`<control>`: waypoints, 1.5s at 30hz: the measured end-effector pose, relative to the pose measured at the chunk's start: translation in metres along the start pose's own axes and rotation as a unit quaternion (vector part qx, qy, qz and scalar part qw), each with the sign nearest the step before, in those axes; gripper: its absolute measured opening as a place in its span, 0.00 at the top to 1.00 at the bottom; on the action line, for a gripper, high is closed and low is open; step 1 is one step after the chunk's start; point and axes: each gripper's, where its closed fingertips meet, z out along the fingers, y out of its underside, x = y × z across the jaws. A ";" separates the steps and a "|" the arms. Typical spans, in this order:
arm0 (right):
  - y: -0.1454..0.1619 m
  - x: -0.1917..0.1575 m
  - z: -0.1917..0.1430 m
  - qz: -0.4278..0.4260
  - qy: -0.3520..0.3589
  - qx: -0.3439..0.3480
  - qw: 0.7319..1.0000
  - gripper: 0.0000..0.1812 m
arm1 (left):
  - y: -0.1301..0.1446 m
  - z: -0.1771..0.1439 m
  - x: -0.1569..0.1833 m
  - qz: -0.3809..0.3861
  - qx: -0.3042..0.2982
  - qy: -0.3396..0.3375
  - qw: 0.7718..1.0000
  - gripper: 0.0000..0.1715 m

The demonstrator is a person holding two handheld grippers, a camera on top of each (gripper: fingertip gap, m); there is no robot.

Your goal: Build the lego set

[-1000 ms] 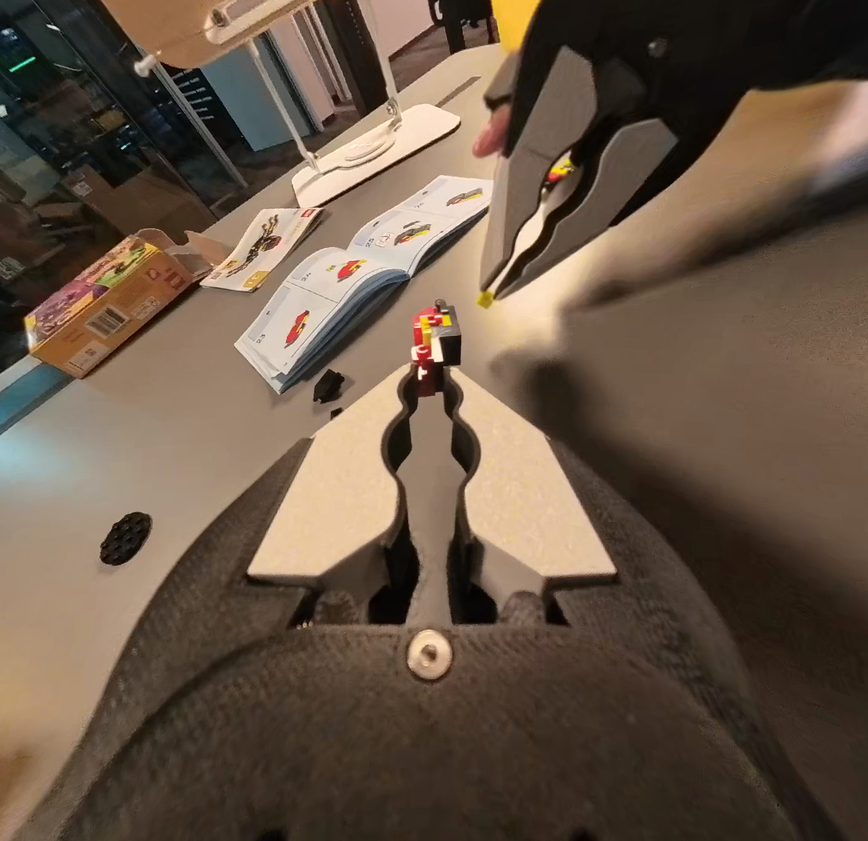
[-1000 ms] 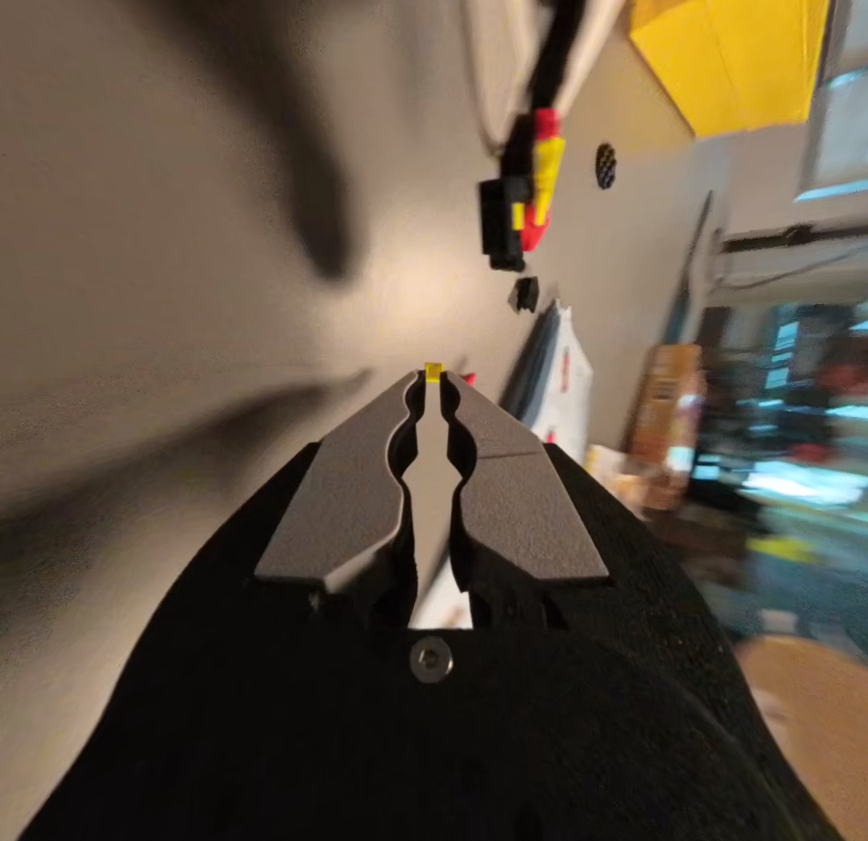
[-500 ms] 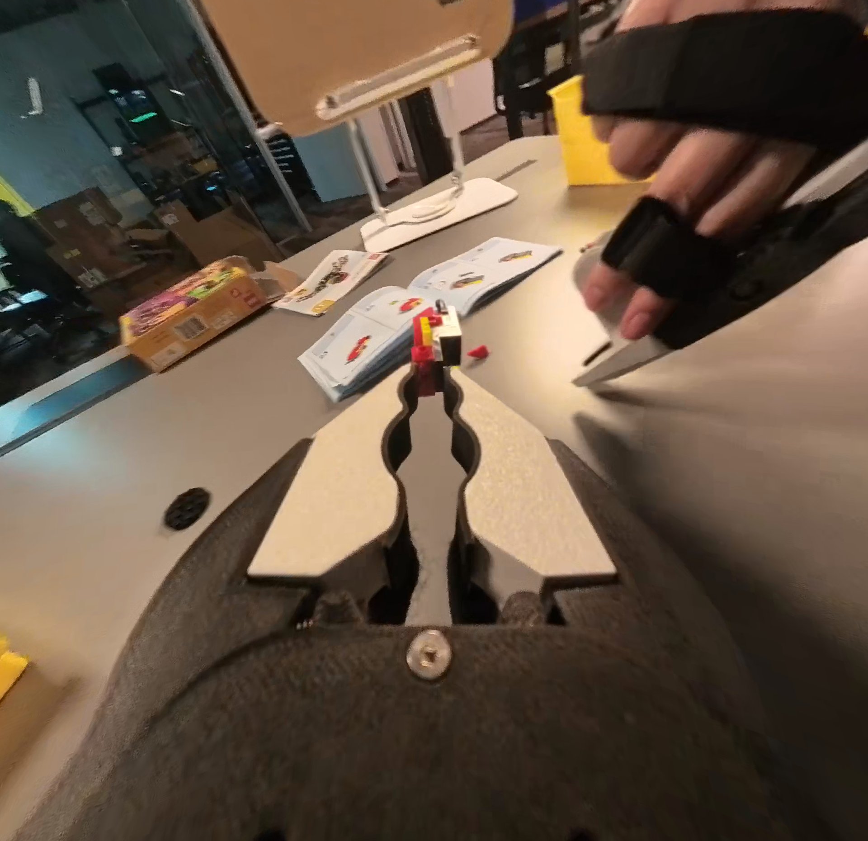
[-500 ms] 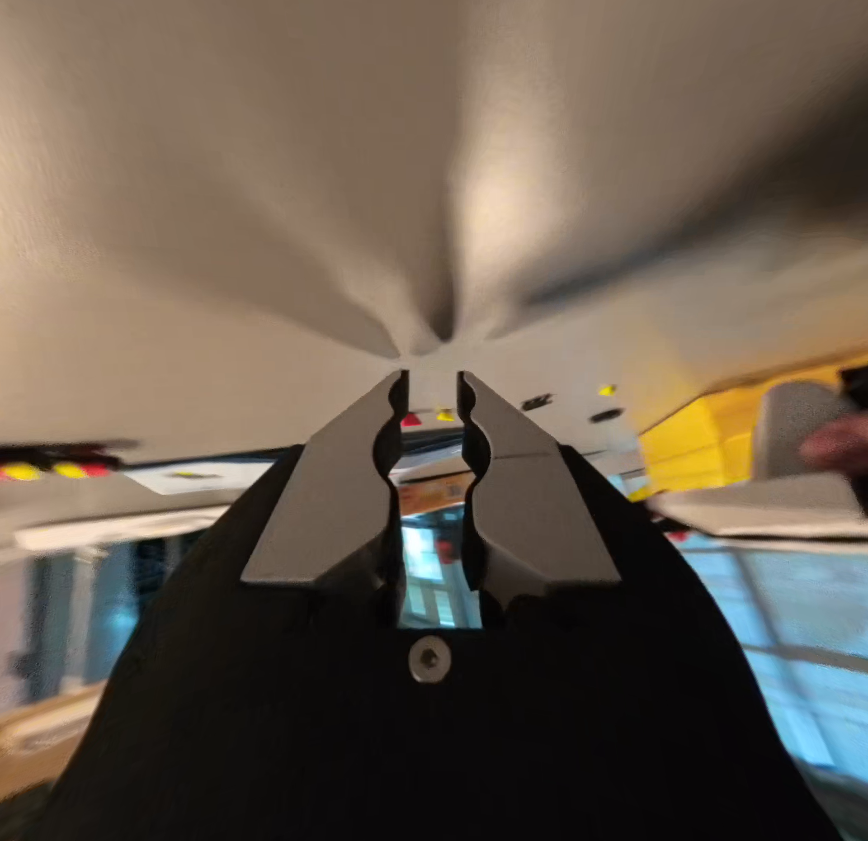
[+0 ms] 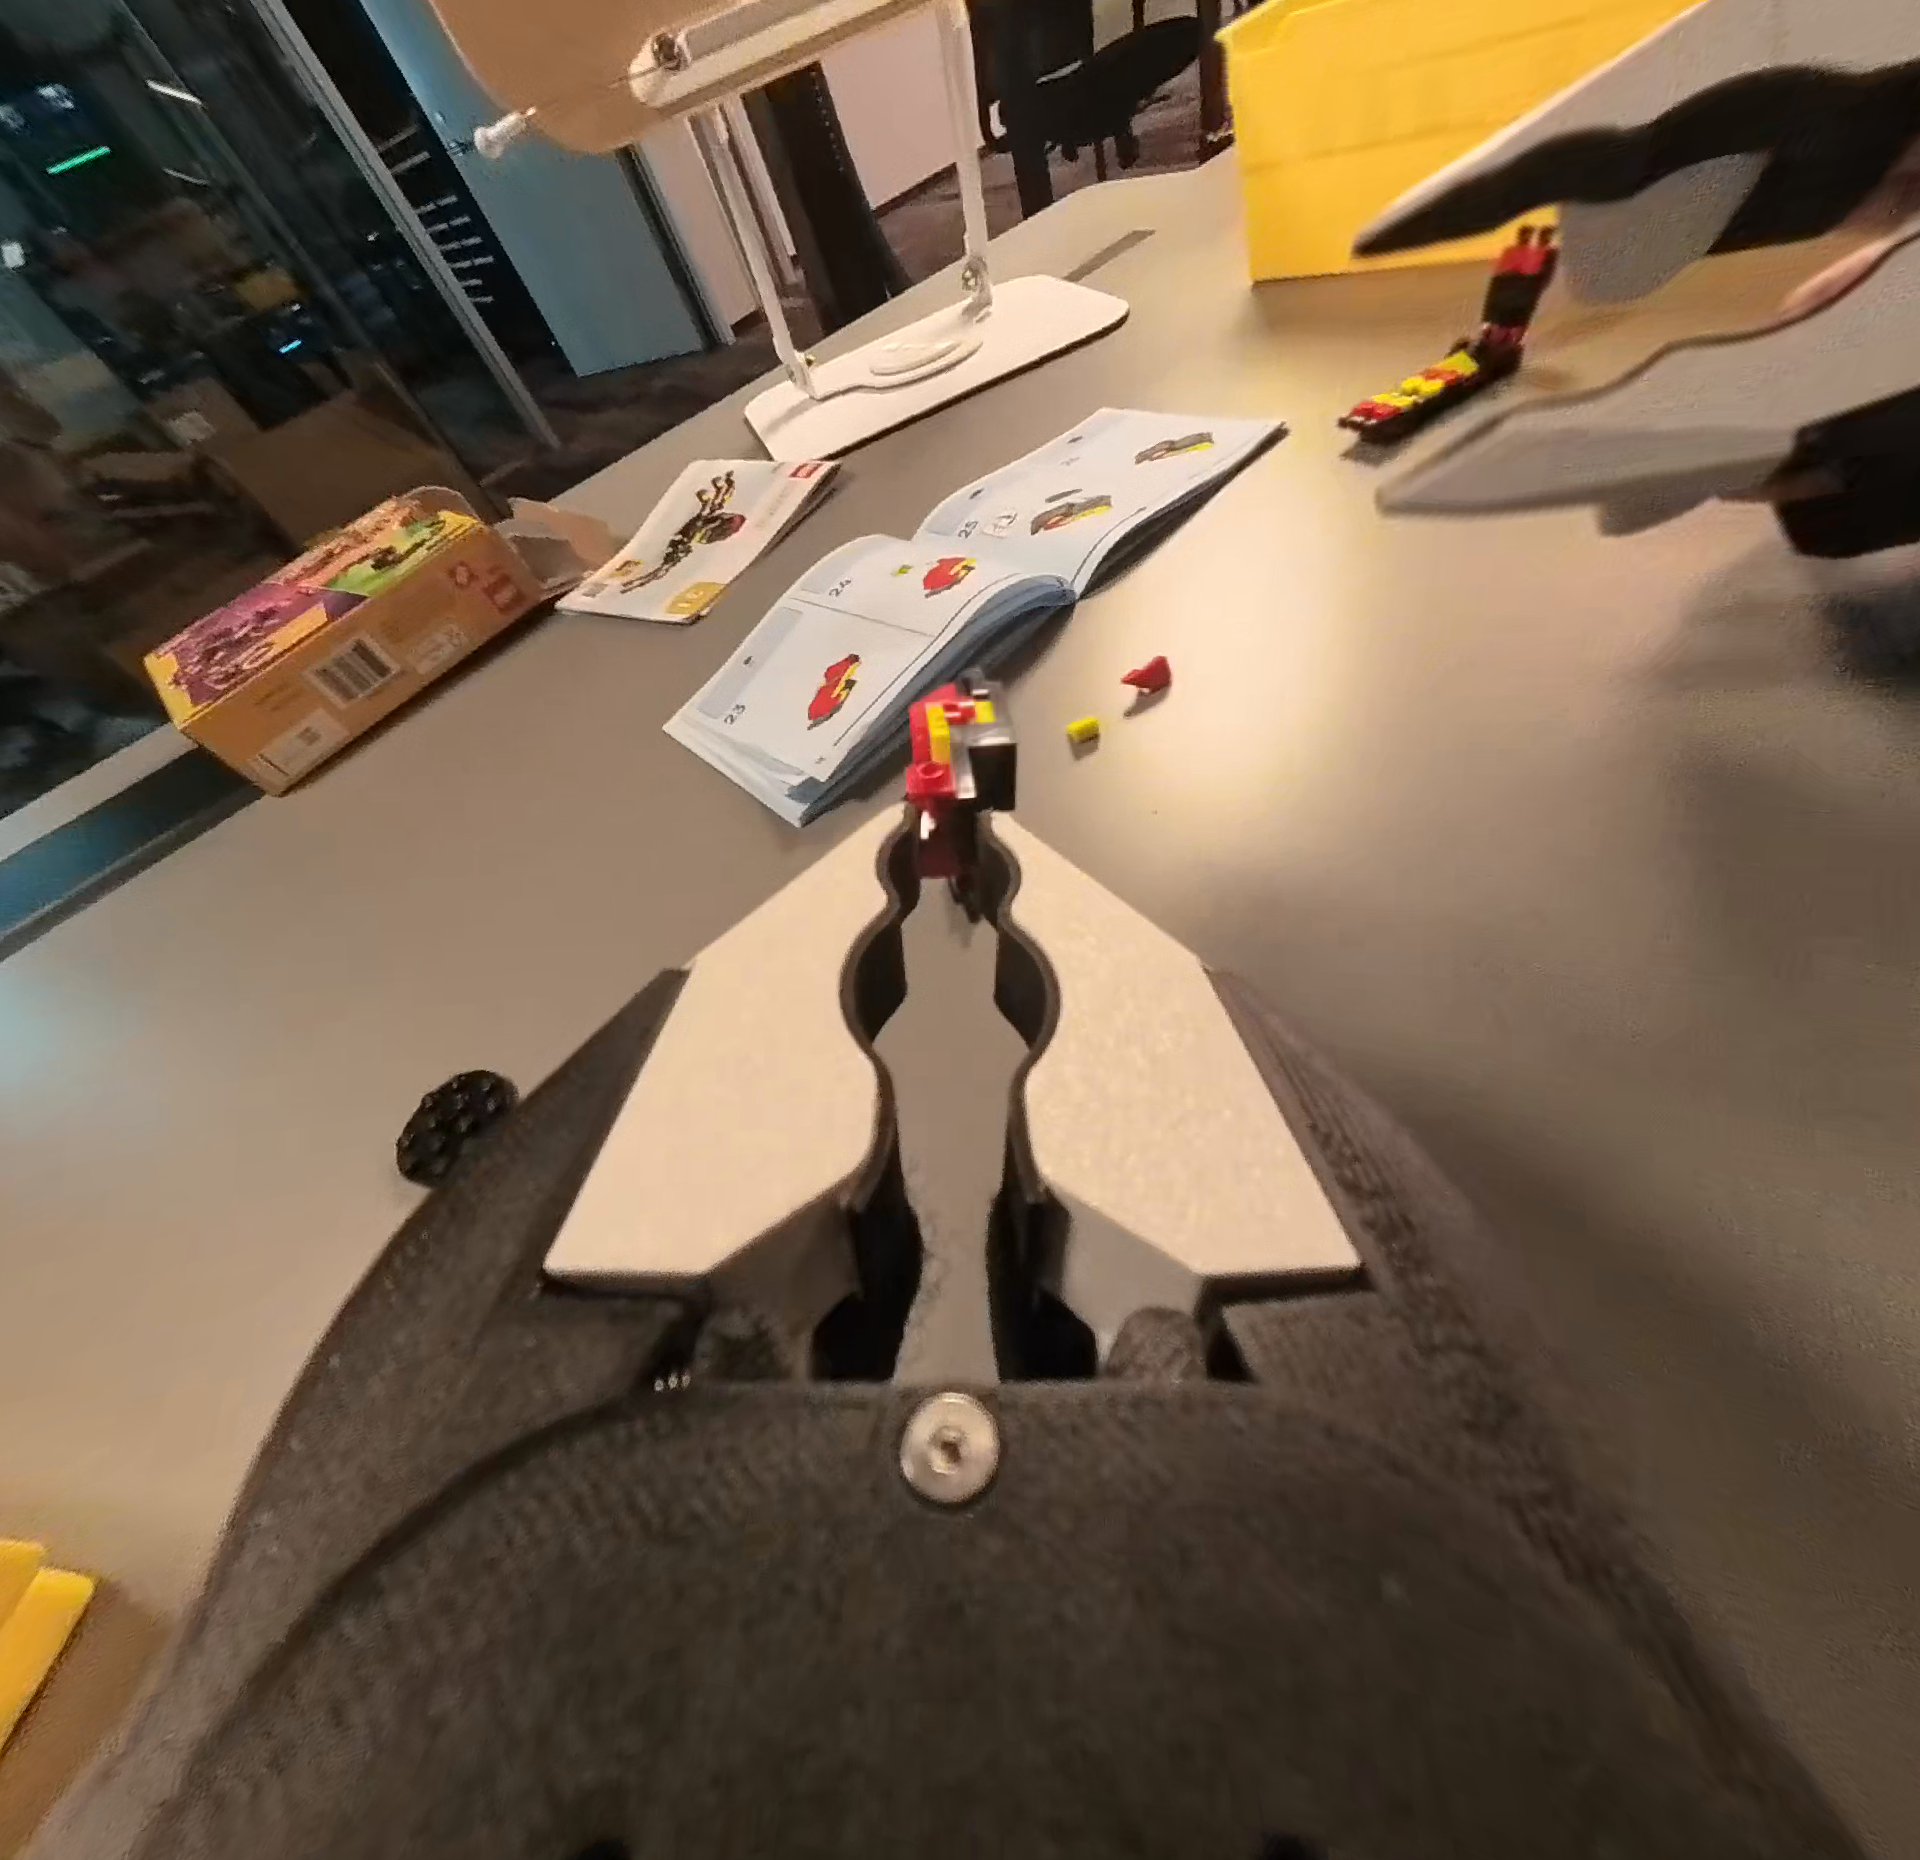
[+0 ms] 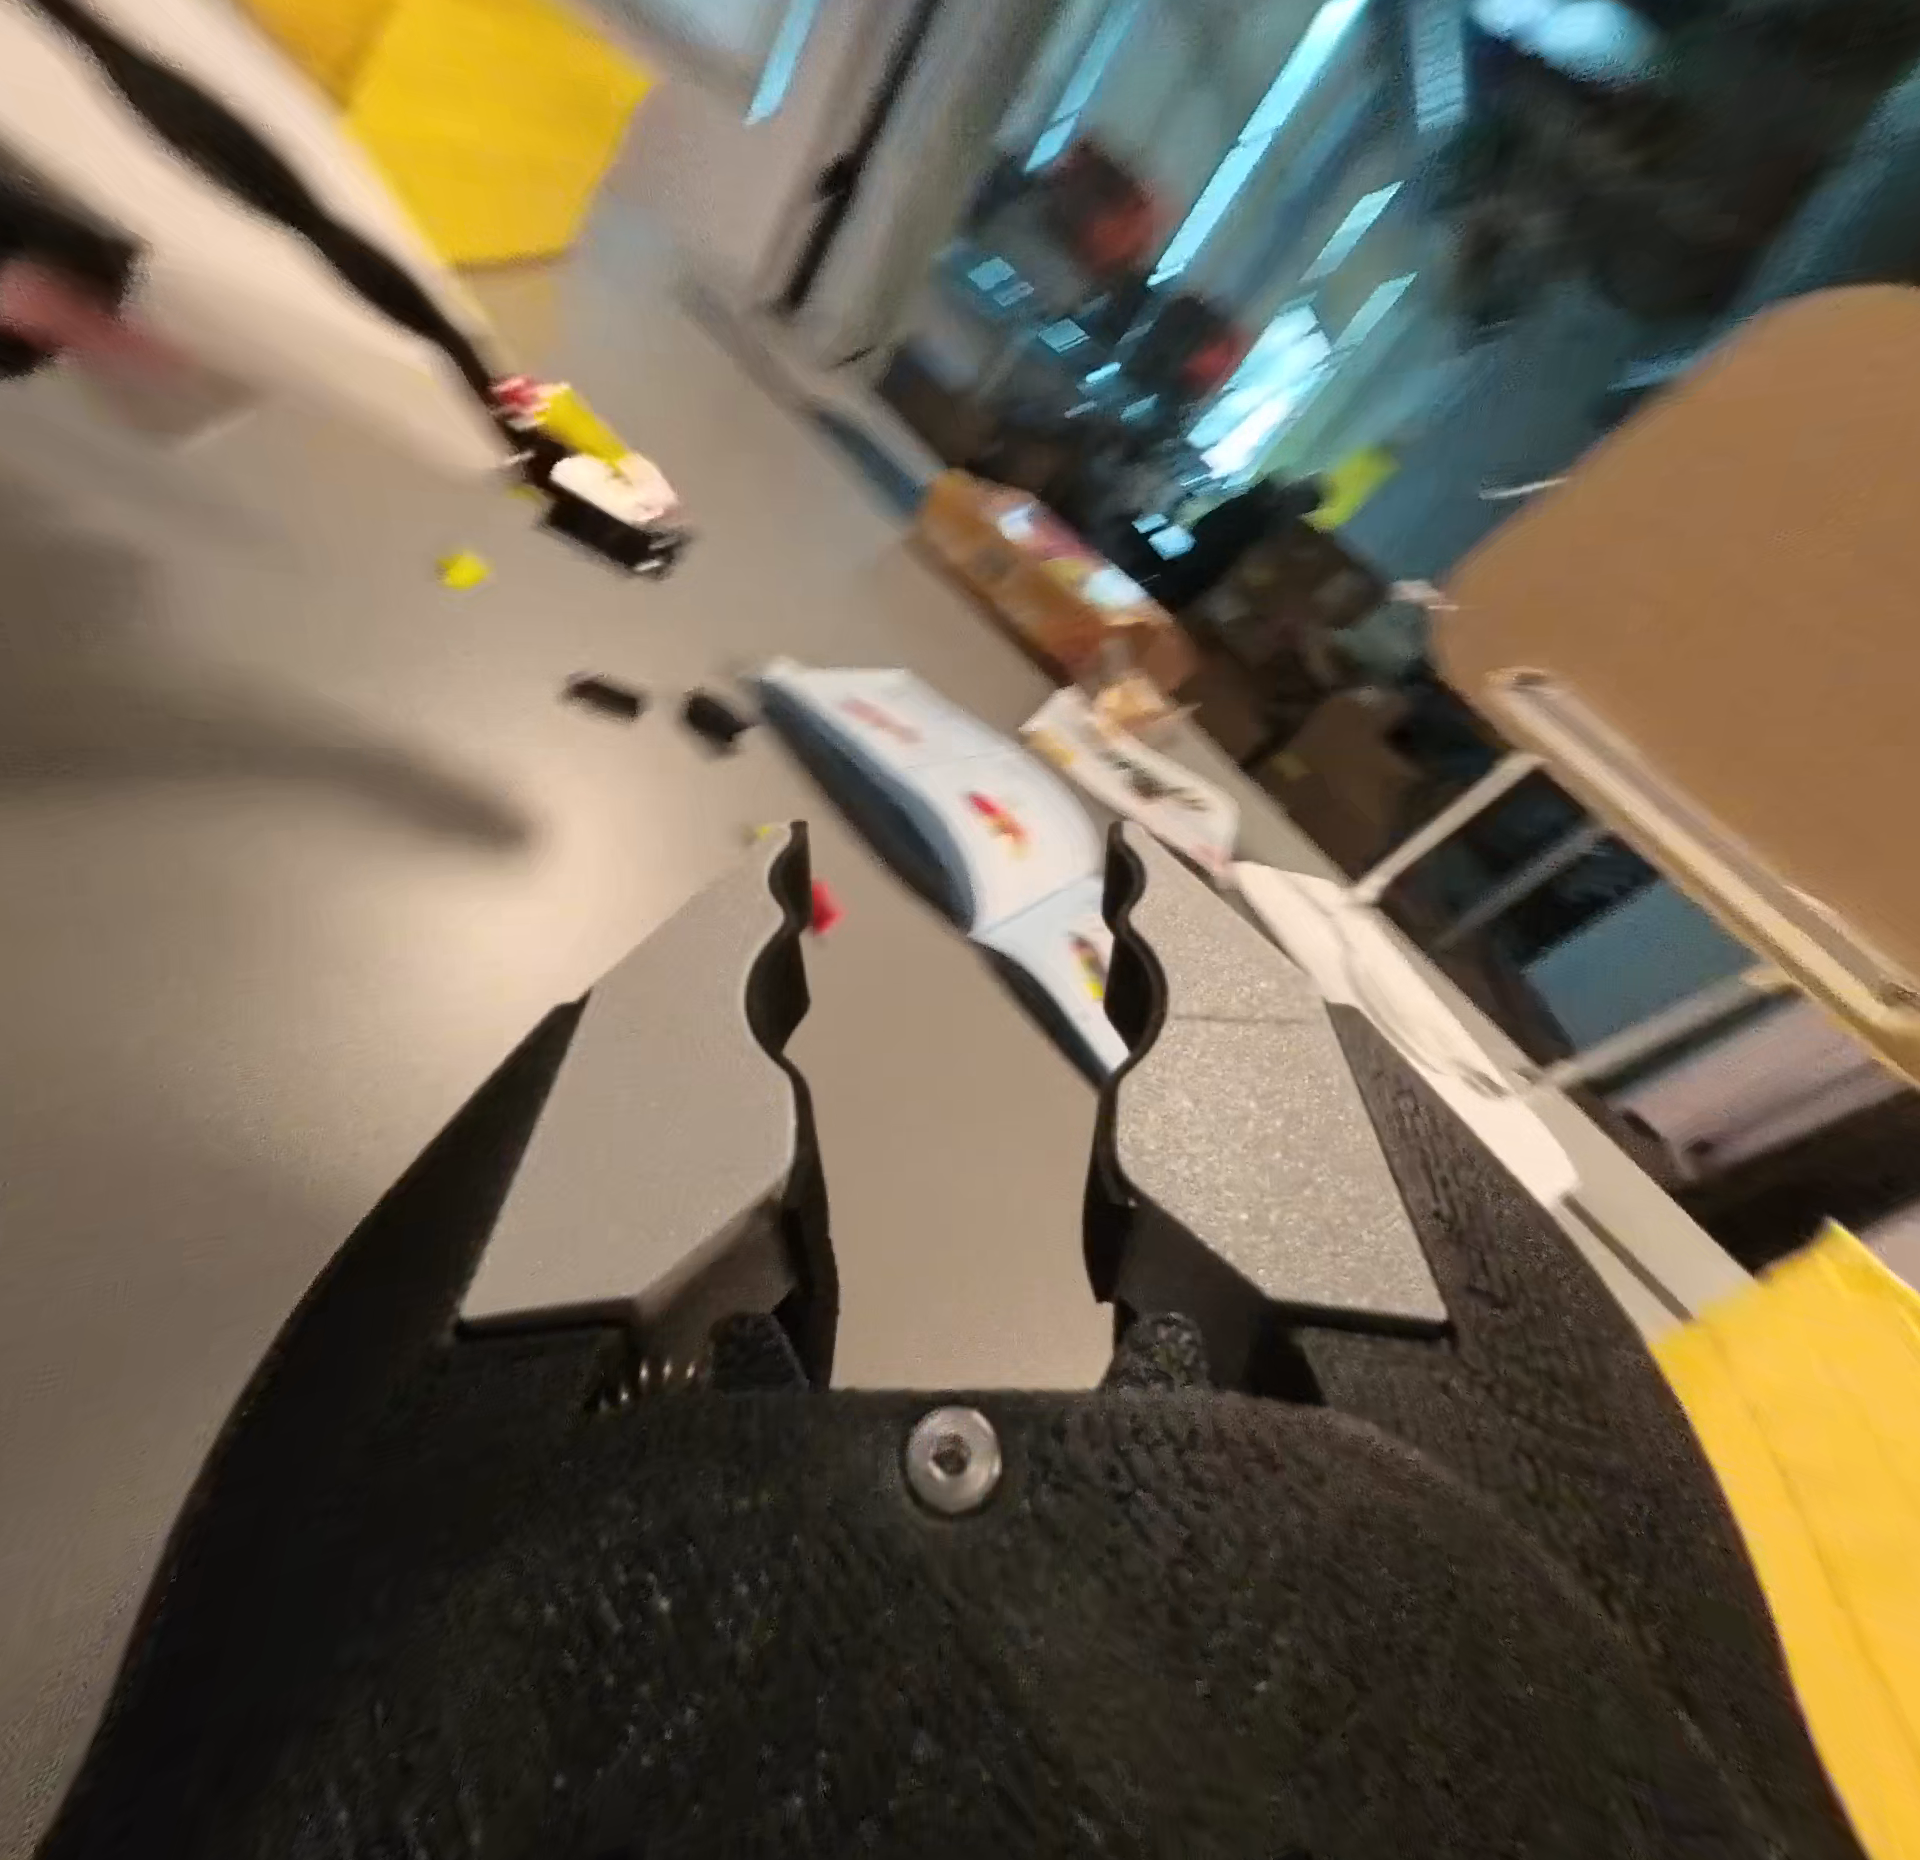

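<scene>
My left gripper (image 5: 951,846) is shut on a small red, yellow, black and white lego assembly (image 5: 961,756) and holds it above the grey table (image 5: 436,917). A tiny yellow piece (image 5: 1084,730) and a red piece (image 5: 1146,675) lie just past it. My right gripper (image 6: 956,849) is wide open and empty. In the left wrist view it hovers at the upper right (image 5: 1371,376), near a long red, yellow and black assembly (image 5: 1429,392) on the table. The right wrist view is blurred. It shows the held assembly (image 6: 608,485), the yellow piece (image 6: 462,569) and the red piece (image 6: 824,906).
An open instruction booklet (image 5: 966,605), a second booklet (image 5: 717,527) and the lego box (image 5: 343,626) lie at the back left. A white lamp base (image 5: 935,356) and a yellow bin (image 5: 1403,117) stand behind. A black round piece (image 5: 454,1135) and two black pieces (image 6: 603,695) lie loose.
My right gripper let go of the tiny yellow piece, which now lies on the table. It opened wide and swung away to the right. My left gripper still holds the assembly.
</scene>
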 end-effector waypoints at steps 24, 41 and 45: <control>0.026 0.080 0.075 -0.039 0.075 0.025 0.996 0.75 | -0.041 0.087 -0.047 0.150 0.111 -0.031 0.982 0.95; 0.041 0.044 0.096 0.045 -0.059 -0.031 0.997 0.83 | -0.068 0.077 -0.055 0.028 0.217 0.014 0.976 0.95; 0.037 0.043 0.093 0.051 -0.062 -0.017 0.997 0.83 | -0.060 0.078 -0.061 -0.003 0.196 0.015 0.980 0.95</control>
